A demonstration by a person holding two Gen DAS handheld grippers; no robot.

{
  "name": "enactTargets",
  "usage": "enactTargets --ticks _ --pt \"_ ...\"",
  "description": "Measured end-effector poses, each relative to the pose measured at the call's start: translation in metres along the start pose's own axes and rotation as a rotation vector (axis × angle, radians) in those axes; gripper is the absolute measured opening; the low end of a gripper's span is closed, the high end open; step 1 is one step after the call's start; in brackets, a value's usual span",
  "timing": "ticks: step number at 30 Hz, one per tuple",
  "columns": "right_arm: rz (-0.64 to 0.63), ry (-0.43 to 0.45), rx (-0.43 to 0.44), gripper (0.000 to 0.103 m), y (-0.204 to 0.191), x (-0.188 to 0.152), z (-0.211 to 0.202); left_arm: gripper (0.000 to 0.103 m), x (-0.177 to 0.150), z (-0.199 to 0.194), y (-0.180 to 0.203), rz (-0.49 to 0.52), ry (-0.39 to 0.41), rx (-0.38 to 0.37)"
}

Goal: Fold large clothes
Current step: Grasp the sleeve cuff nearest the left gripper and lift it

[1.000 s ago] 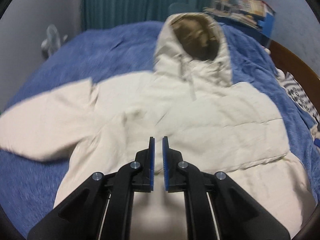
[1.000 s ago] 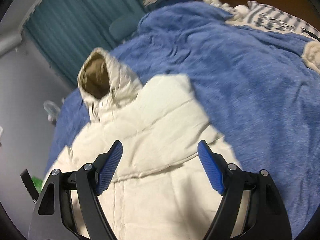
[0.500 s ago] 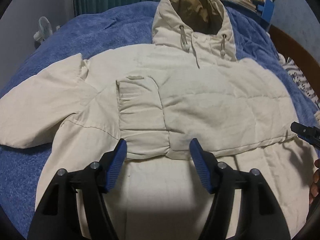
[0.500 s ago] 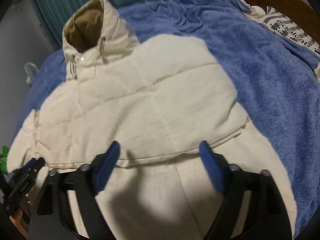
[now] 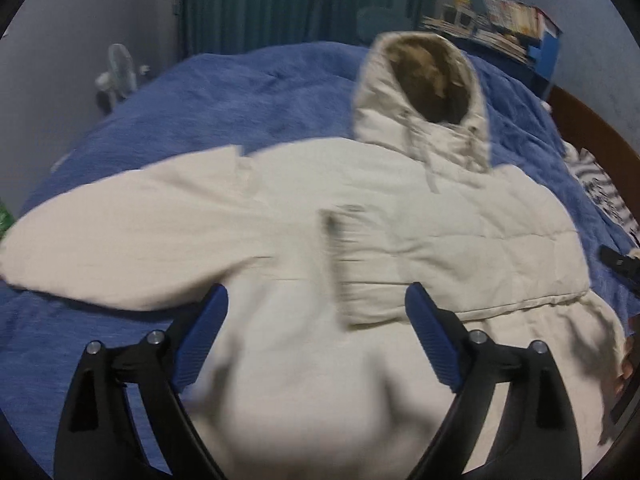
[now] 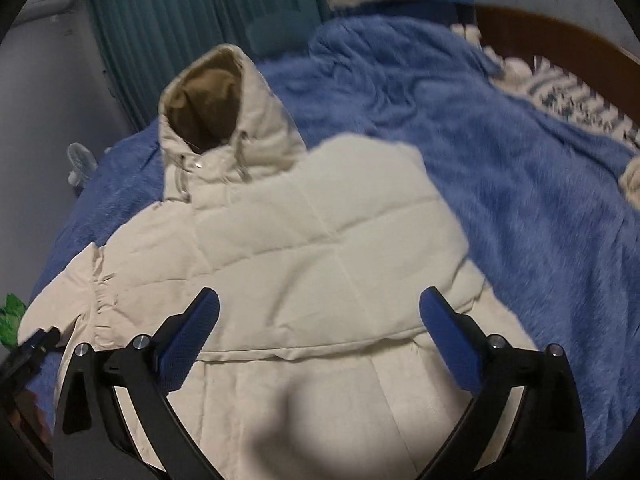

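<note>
Claws tilted down over jacket [image 5: 400, 216] | left claw [image 5: 316, 312] opening, empty | right claw [image 6: 320, 320] opening, empty

1. Cream quilted jacket [image 5: 400, 216] lies flat, front up, on the blue blanket under me.
2. Hood [image 6: 224, 120] stands open at the far end, tan lining showing, drawcords hanging at the collar.
3. One sleeve [image 5: 132, 240] stretches straight out to the side in my left view, unfolded.
4. The other sleeve [image 6: 304, 248] is folded across the chest, cuff [image 5: 360, 272] near the middle, its lower edge crossing the body.
5. Hem end nearest me, partly shadowed.
</note>
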State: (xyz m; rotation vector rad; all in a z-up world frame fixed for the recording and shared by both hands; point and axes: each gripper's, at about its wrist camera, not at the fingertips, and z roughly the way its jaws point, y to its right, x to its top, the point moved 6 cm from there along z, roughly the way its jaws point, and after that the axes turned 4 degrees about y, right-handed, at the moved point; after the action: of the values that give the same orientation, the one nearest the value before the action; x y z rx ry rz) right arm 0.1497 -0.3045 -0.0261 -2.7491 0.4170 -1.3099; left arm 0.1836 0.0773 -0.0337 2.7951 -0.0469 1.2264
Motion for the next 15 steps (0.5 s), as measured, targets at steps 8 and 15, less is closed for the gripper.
enactTargets --ticks 8,15 --pt "-0.016 -0.004 0.016 0.096 -0.020 -0.001 -0.010 0.094 -0.001 -0.028 -0.144 -0.167 -0.024 0.243" --pt "-0.109 -0.078 0.007 0.096 -0.035 -0.021 -0.004 0.093 -0.002 -0.031 -0.257 -0.344 -0.029 0.254"
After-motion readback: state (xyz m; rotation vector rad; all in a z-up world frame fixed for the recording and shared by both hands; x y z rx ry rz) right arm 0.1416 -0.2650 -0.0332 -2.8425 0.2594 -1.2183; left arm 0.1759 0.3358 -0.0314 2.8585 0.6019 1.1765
